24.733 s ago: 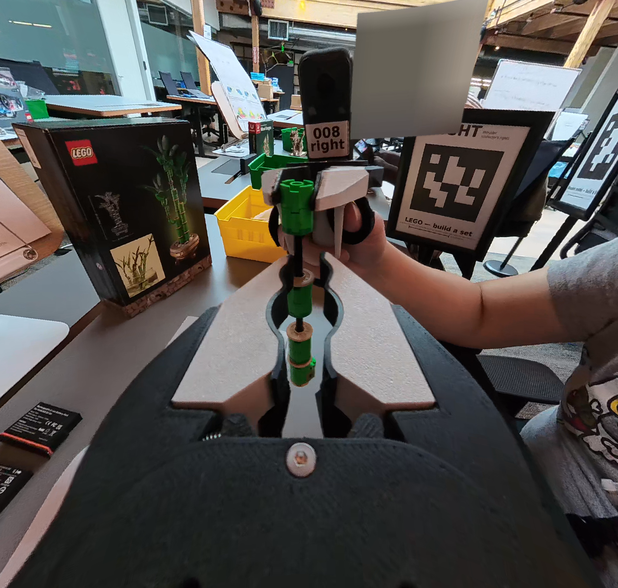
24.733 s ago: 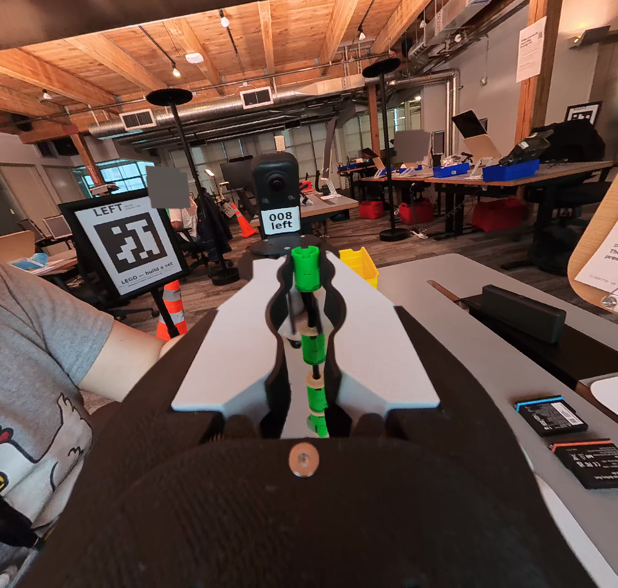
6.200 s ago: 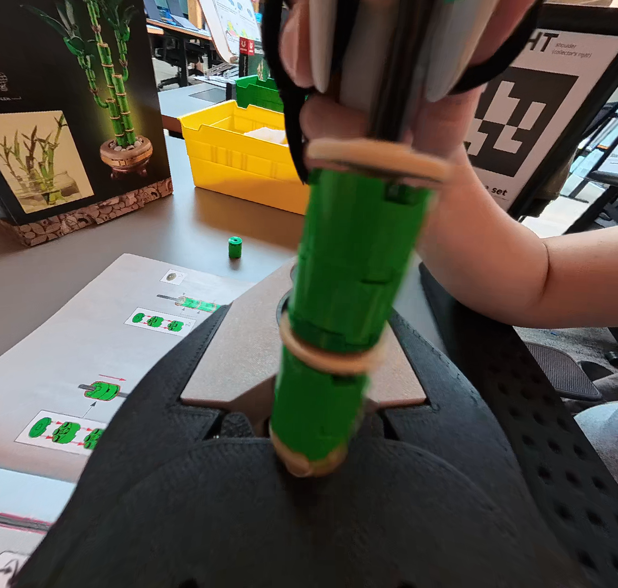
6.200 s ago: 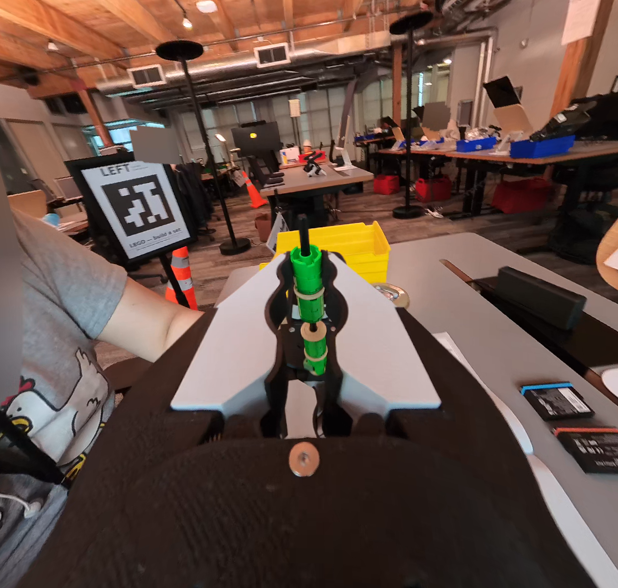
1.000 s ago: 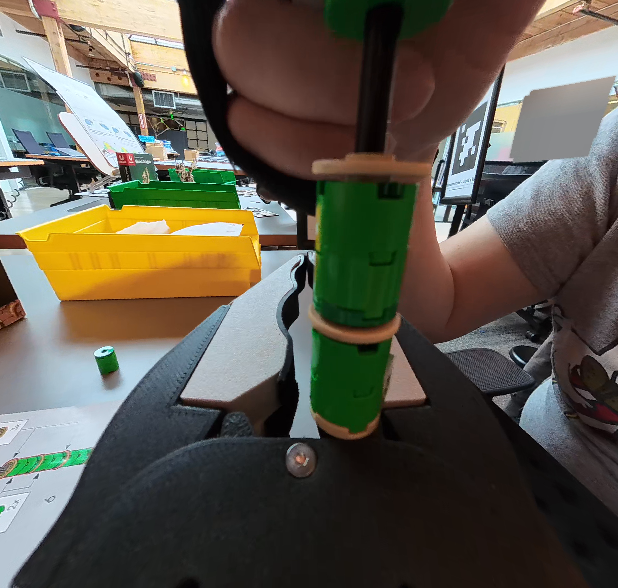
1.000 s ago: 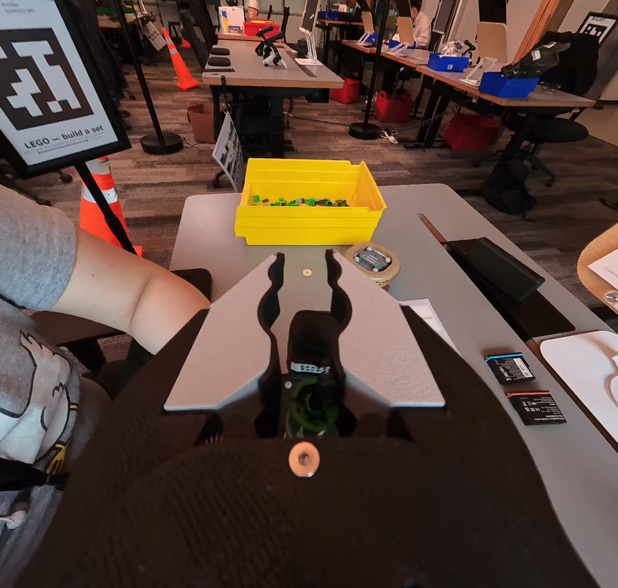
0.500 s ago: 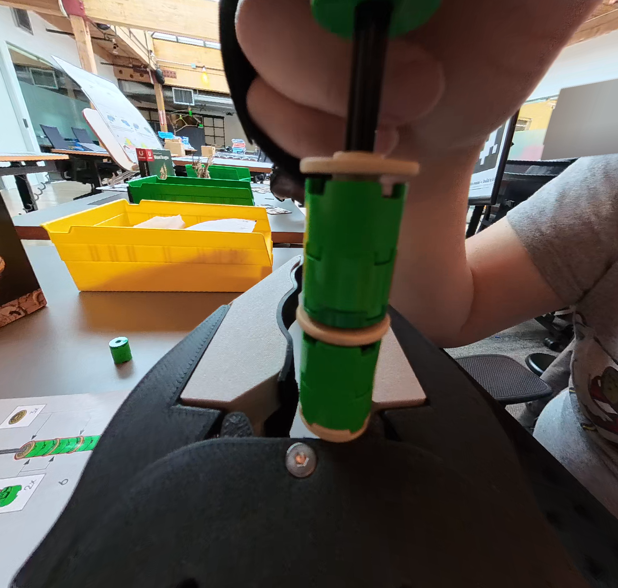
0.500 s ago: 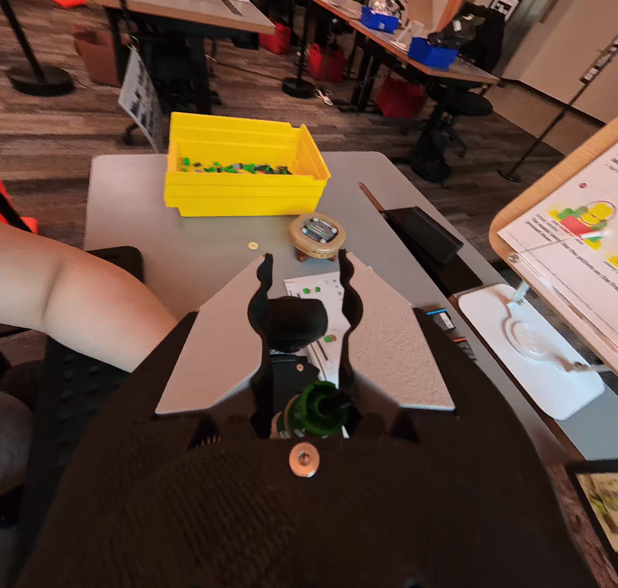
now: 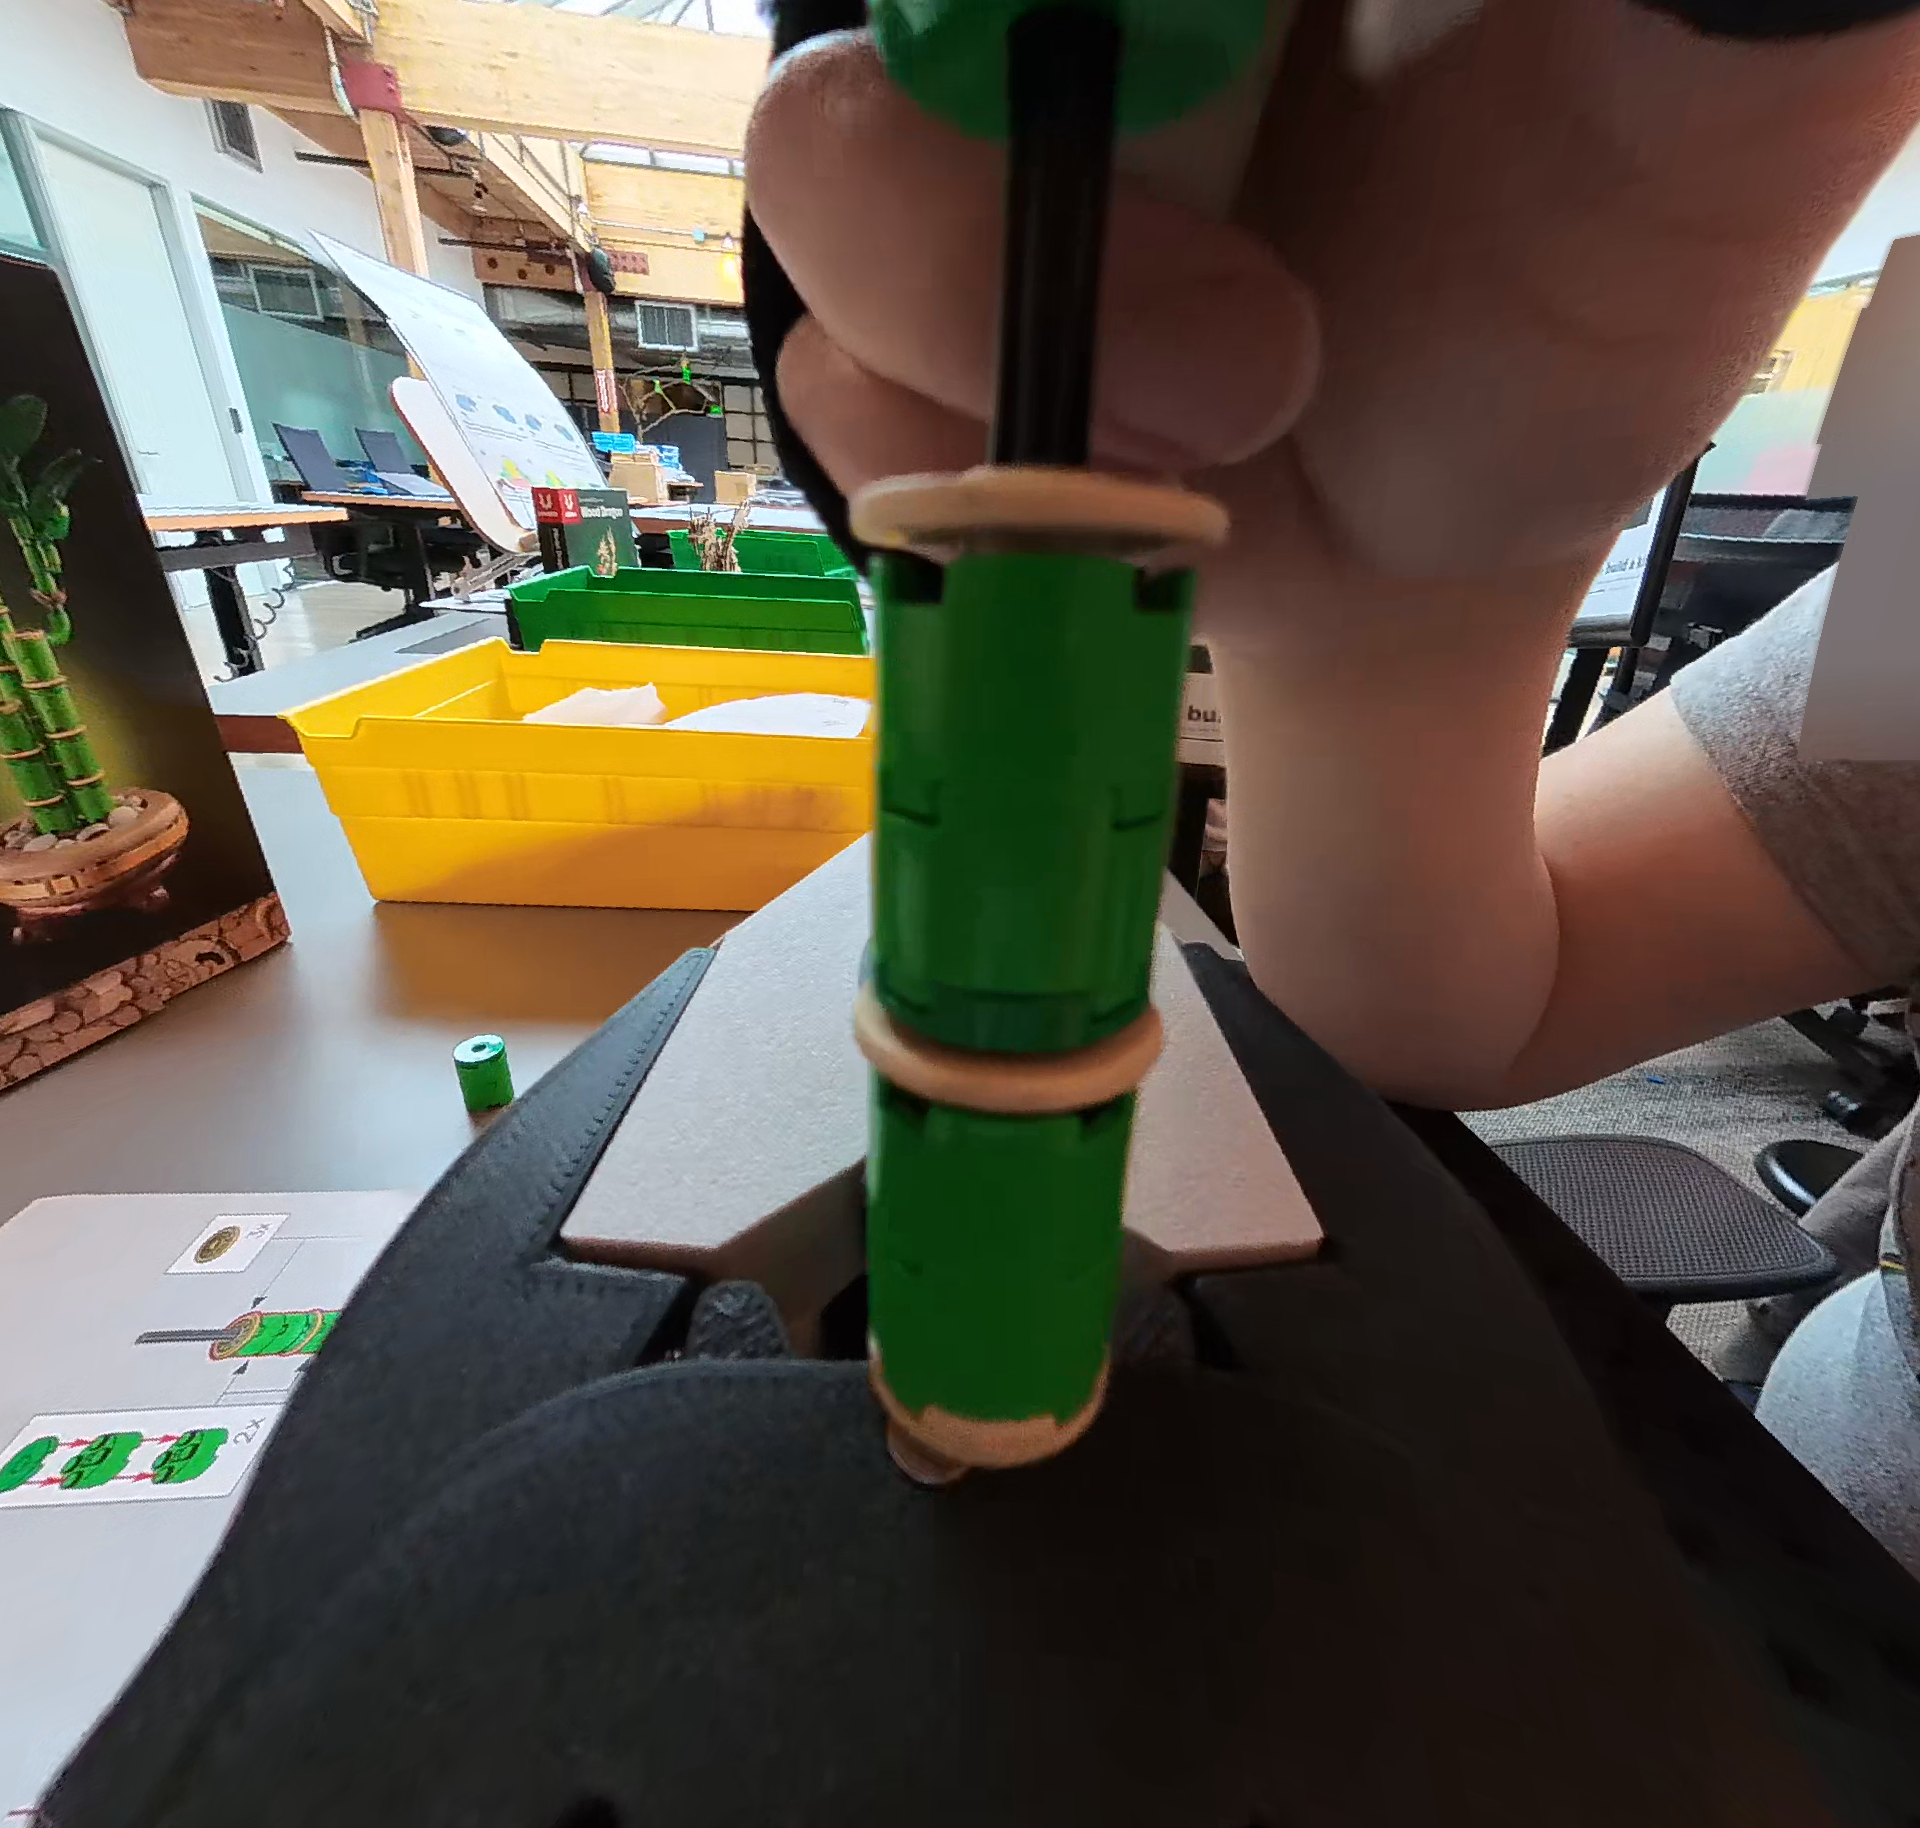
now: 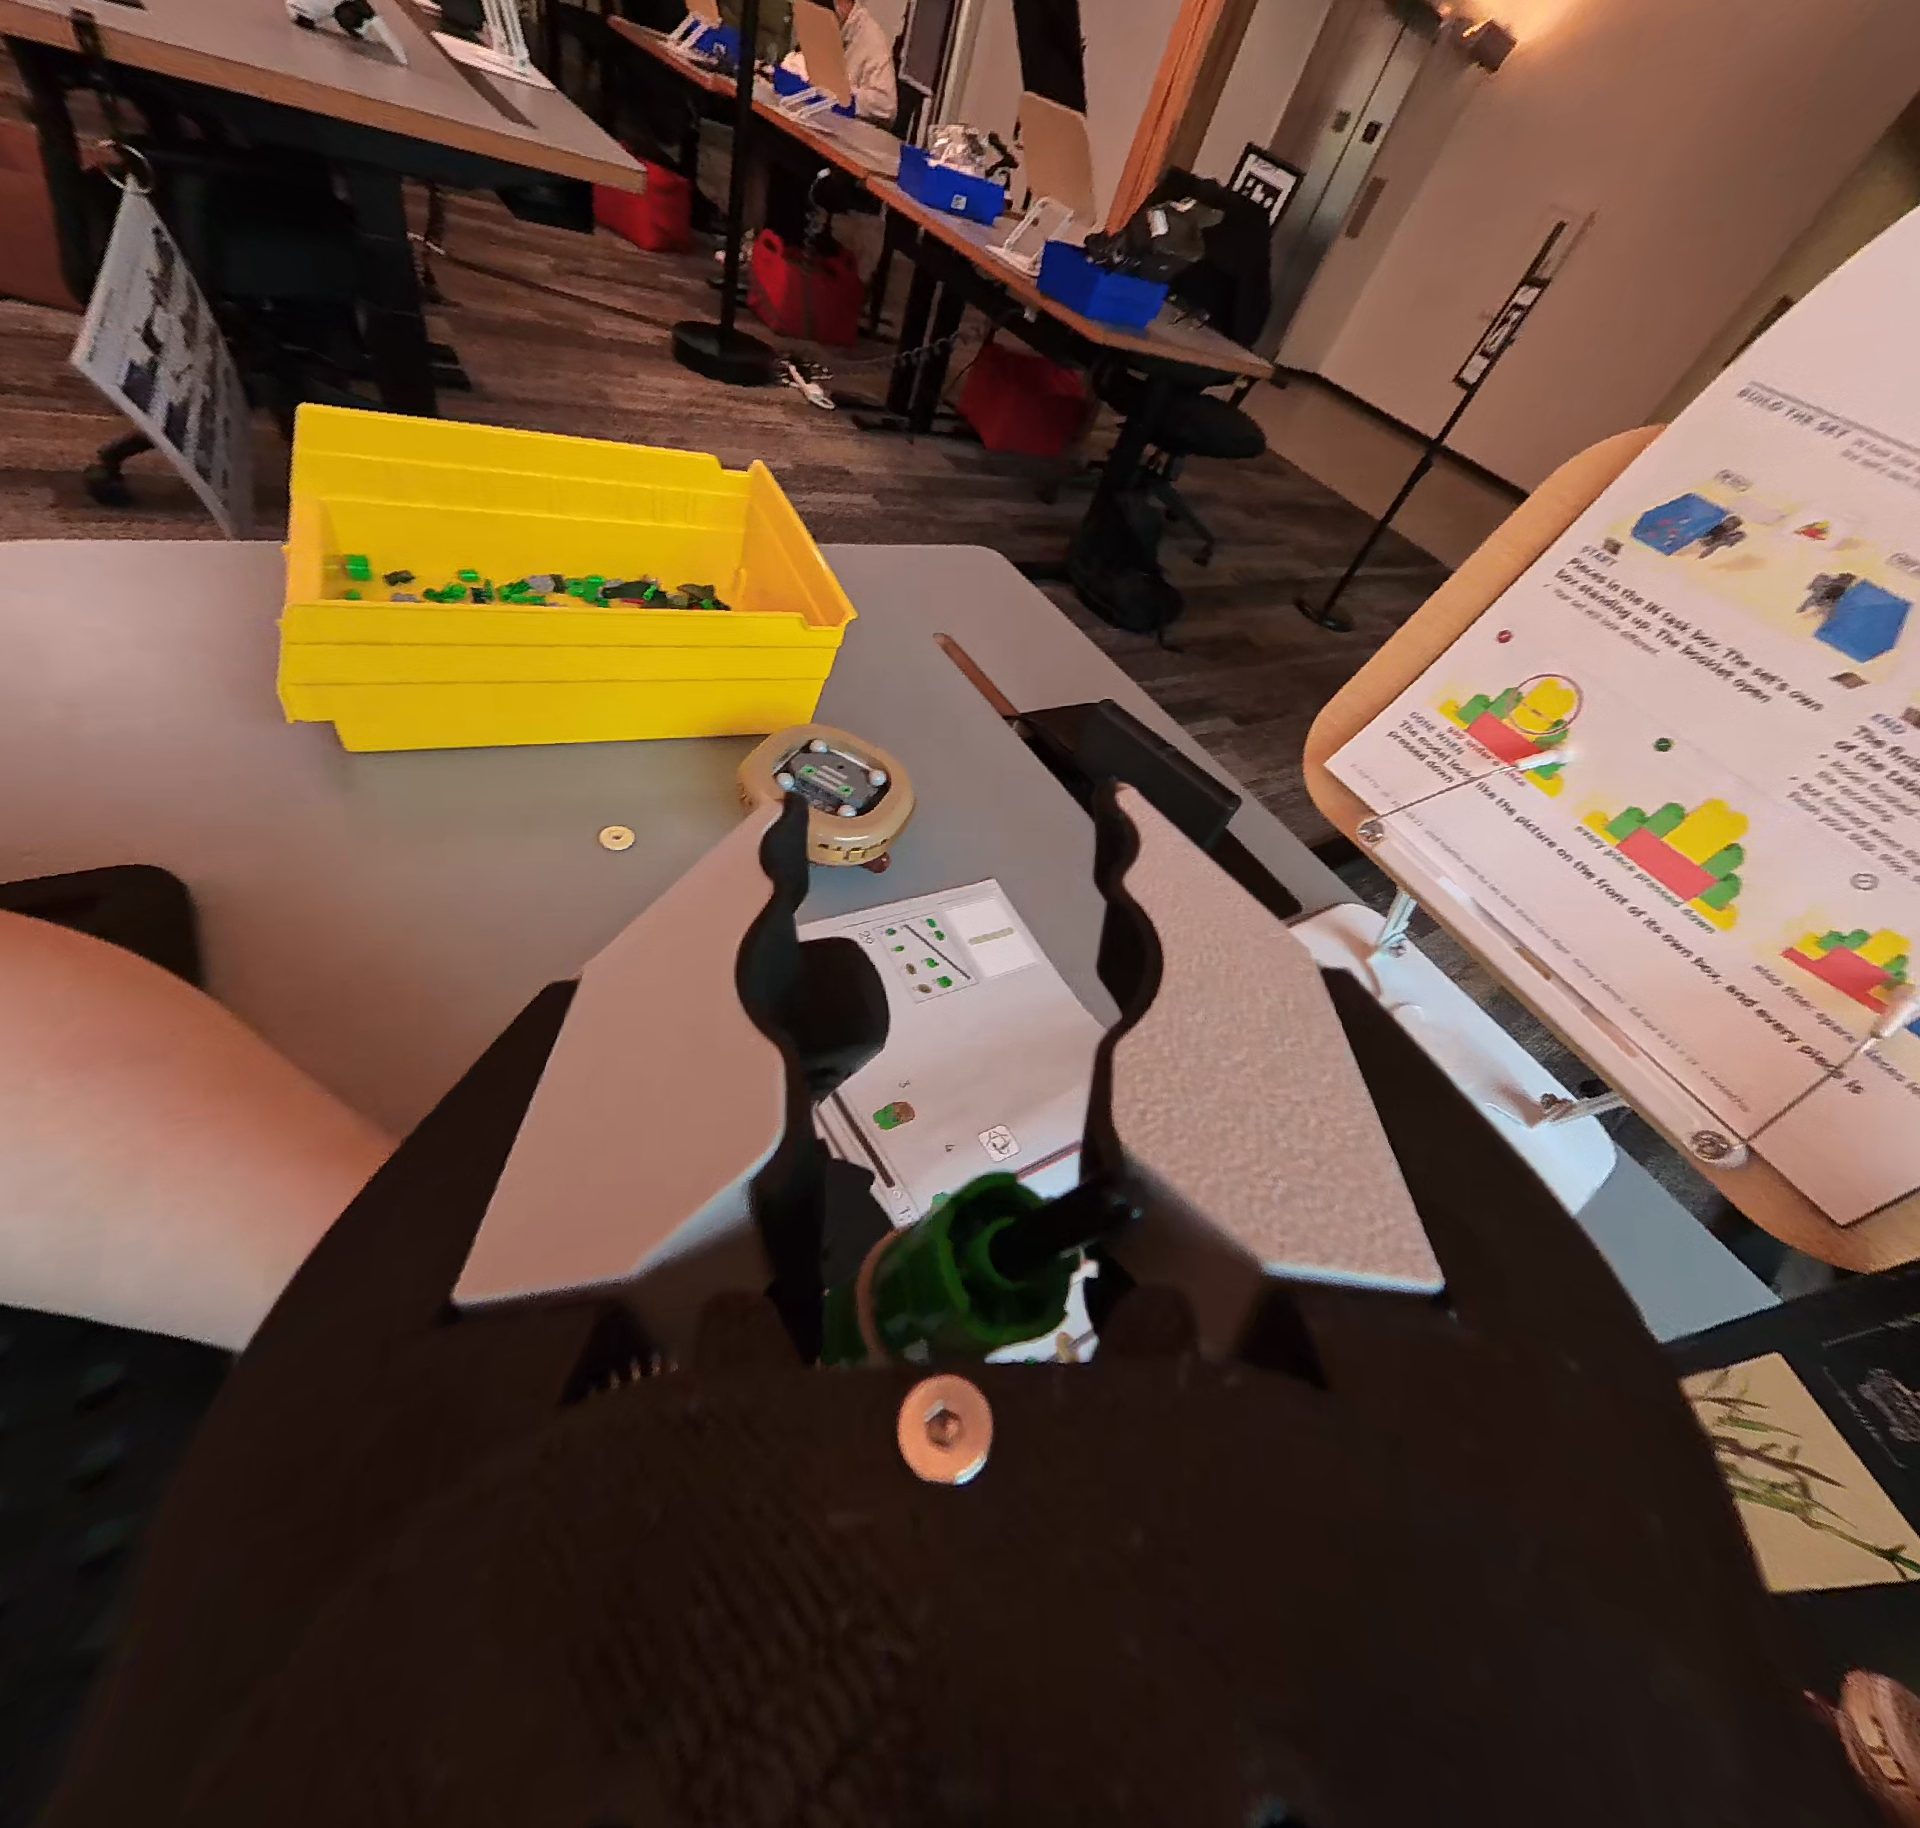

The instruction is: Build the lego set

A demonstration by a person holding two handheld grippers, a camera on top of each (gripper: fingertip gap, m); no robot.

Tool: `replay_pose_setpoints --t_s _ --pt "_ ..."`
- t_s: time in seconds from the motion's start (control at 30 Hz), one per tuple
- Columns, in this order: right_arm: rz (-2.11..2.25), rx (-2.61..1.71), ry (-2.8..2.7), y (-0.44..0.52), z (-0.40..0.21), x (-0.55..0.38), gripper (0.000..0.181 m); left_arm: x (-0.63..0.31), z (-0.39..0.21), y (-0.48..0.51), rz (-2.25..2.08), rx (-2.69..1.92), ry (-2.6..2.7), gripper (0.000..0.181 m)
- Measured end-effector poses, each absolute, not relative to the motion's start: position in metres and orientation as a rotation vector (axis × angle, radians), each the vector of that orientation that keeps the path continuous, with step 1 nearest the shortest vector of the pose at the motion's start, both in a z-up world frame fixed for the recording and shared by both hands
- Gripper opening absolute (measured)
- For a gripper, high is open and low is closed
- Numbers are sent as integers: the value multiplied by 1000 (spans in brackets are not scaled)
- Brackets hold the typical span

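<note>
While both tools meet over the grey worktop (image 10: 416, 895), the largest item on it is the dark set box printed with a bamboo plant (image 9: 104, 739), standing at far left in the left wrist view. A tilted wooden board carrying a printed instruction sheet (image 10: 1662, 791) stands at the right edge in the right wrist view.

Two bins follow. One yellow plastic bin holding small green and grey bricks (image 10: 561, 666) sits ahead of my right fingers (image 10: 644, 1103). A second yellow plastic bin holding white bags (image 9: 582, 802) sits ahead of my left fingers (image 9: 727, 1103). The open white instruction booklet (image 9: 104, 1363) lies flat on the worktop below the tools.

The green segmented bamboo stalk with tan rings (image 9: 1013, 791) stands nearly upright between the two tools. Its lower end sits at the root of my left fingers and hides their gap, so I cannot tell whether they clamp it. Its top segment lies between my parted right fingers at their root; contact there cannot be confirmed. My right hand (image 9: 1299, 376) is just behind the stalk's black axle (image 9: 1044, 272).

A round tan brick-built base (image 10: 831, 791) rests just beside the first bin. A loose green cylinder (image 9: 483, 1072) and a small tan ring (image 10: 617, 836) lie on the worktop.
</note>
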State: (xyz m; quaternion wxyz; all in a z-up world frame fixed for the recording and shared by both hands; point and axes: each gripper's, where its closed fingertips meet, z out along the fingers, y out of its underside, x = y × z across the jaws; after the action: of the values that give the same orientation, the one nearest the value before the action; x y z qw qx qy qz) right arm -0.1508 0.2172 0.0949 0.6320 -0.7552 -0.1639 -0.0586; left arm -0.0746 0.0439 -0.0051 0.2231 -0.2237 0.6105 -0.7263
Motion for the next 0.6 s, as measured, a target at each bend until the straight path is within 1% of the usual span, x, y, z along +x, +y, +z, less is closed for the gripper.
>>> replay_pose_setpoints --t_s 0.13,0.2,0.27,0.33,0.37,0.6 --pt "-248 -1698 -335 220 99 -140 63 -75 -6 41 -1964 -599 1695 0" --pt "-277 -1663 -317 221 104 -139 63 -76 -5 39 -1957 -594 1696 0" --pt "-267 -1648 -332 222 104 -144 58 -76 -5 39 -1959 -593 1692 0" --pt "-253 -1661 -342 222 102 -146 39 -75 -5 41 -1952 -598 1694 0" --pt "-241 -1664 -338 221 102 -146 34 -75 -5 42 -1953 -603 1688 0" --pt "-178 -1667 -333 219 104 -147 33 -74 -3 46 -1955 -607 1674 0"
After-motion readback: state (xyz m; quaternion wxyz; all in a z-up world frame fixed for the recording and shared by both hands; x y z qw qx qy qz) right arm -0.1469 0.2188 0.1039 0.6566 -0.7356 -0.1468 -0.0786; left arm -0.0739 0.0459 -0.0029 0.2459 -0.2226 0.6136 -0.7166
